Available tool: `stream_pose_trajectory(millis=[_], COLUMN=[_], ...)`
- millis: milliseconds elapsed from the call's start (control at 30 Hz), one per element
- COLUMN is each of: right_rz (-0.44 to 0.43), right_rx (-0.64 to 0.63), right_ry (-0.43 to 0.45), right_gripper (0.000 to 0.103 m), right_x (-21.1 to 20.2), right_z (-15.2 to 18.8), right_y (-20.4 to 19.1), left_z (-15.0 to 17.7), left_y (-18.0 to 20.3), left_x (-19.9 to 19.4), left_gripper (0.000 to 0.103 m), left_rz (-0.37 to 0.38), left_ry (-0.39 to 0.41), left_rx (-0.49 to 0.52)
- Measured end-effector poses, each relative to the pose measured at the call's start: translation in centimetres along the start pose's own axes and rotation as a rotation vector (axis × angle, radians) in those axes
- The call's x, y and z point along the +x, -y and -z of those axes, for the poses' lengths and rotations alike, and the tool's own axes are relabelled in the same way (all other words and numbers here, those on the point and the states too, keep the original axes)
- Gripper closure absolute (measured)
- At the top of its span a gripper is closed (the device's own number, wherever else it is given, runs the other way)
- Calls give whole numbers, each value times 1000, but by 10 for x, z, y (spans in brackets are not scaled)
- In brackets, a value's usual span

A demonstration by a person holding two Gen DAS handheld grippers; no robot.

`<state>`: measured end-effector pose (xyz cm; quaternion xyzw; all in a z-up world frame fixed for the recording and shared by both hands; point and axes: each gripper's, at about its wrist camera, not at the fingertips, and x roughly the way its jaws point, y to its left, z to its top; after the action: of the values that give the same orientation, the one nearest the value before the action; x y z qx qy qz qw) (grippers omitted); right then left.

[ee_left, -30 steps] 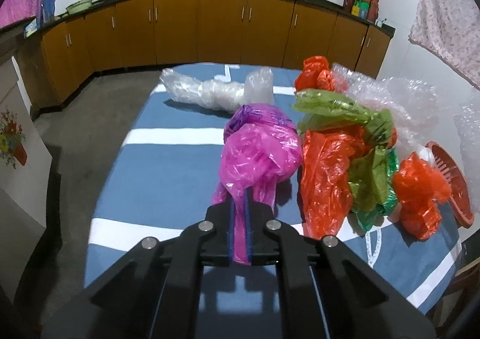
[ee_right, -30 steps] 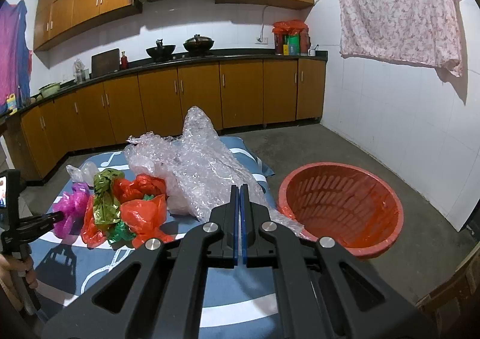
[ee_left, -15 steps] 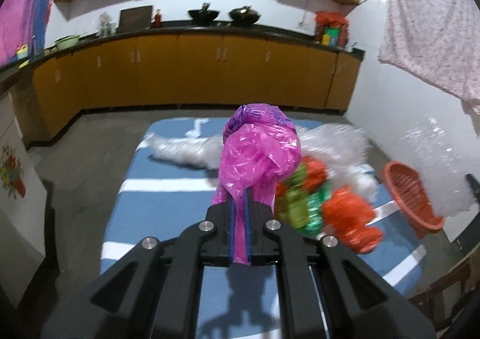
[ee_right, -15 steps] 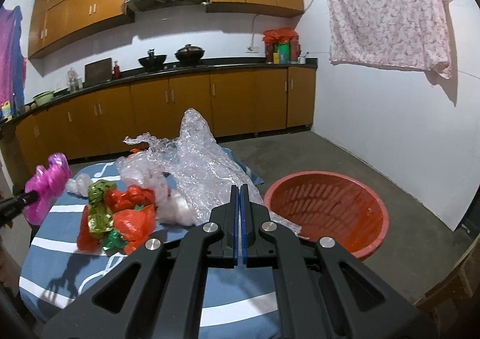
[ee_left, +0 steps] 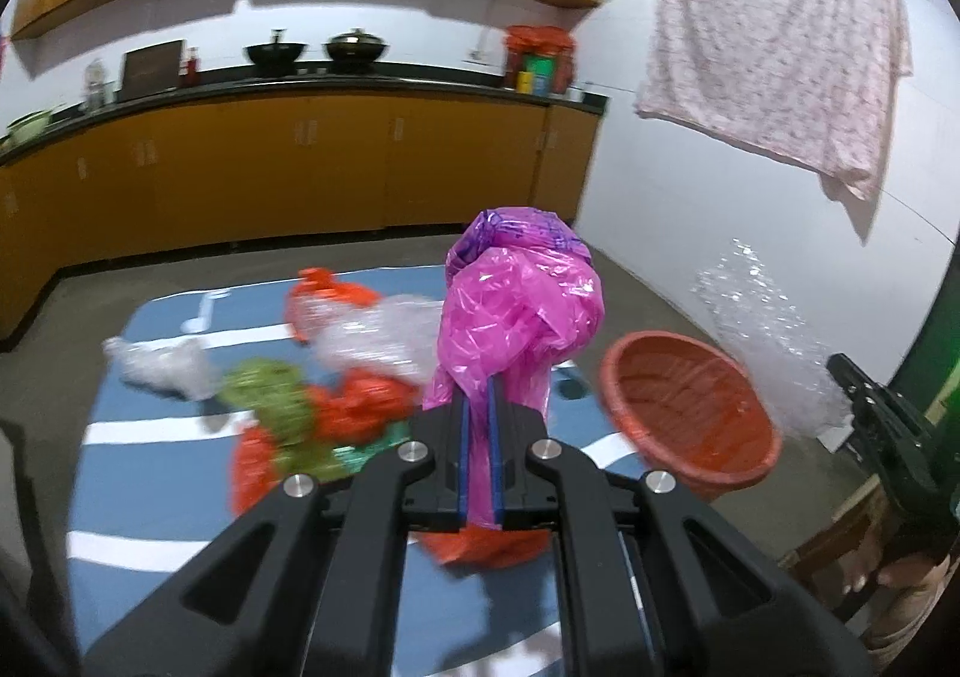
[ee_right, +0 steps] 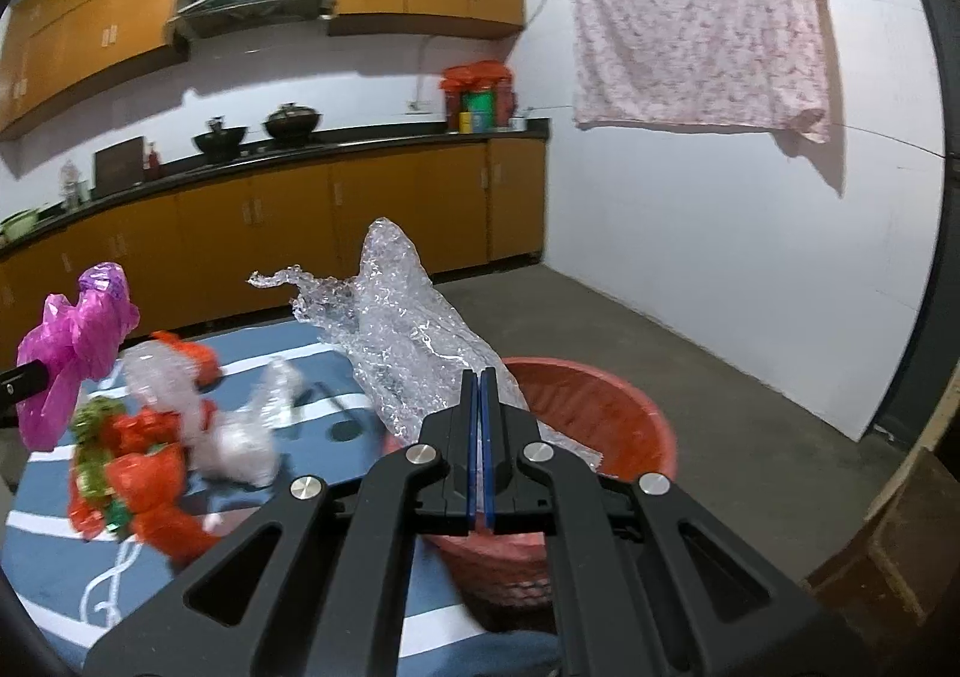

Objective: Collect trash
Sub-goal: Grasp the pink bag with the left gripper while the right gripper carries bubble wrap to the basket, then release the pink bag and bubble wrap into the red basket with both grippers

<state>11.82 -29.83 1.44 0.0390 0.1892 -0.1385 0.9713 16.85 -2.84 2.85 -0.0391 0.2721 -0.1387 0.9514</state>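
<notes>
Tongs (ee_left: 478, 419) clamped on pink bag (ee_left: 516, 305)

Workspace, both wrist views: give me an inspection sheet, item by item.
Surface: blue cloth with white stripes covering the table.
Job's things: pink plastic bag and clear bubble wrap both lifted off the table; red basket at the table's edge, nothing seen in the part that shows.
Clutter: red, green and clear plastic bags heaped on the cloth, blurred.
Grippers: left gripper shut on the pink plastic bag; right gripper shut on the clear bubble wrap, above the basket.
Cables: nothing seen.
Surroundings: wooden kitchen cabinets, two woks on the counter, floral cloth hanging on the white wall.
</notes>
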Motion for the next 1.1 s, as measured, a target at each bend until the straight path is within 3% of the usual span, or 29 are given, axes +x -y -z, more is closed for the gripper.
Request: stream_pose_trajectory(millis=[400,833,933,1000,1067,1100], right_rz=[71,35,-1,-8,1,5], right_rx=[36,82,95,104,114,119], right_ry=[-17,-53,-79,-96,-106,-107], right_gripper=[102,101,101,100,98,91], right_x=[42,85,95,98,98,97], right_z=[-1,-1,3,5,9,10], right_y=[36,52,54,59,65,68], left_z=[4,12,16,18,21,22], left_y=[101,151,157,154,147,144], left_x=[88,167,178,184,184,184], left_gripper=[96,96,90,72,65,62], left_rz=[142,212,218,208,197,193], left_ry=[-70,-157,-175,-188,-191,-192], left_rx=[91,124,132,120,101,99])
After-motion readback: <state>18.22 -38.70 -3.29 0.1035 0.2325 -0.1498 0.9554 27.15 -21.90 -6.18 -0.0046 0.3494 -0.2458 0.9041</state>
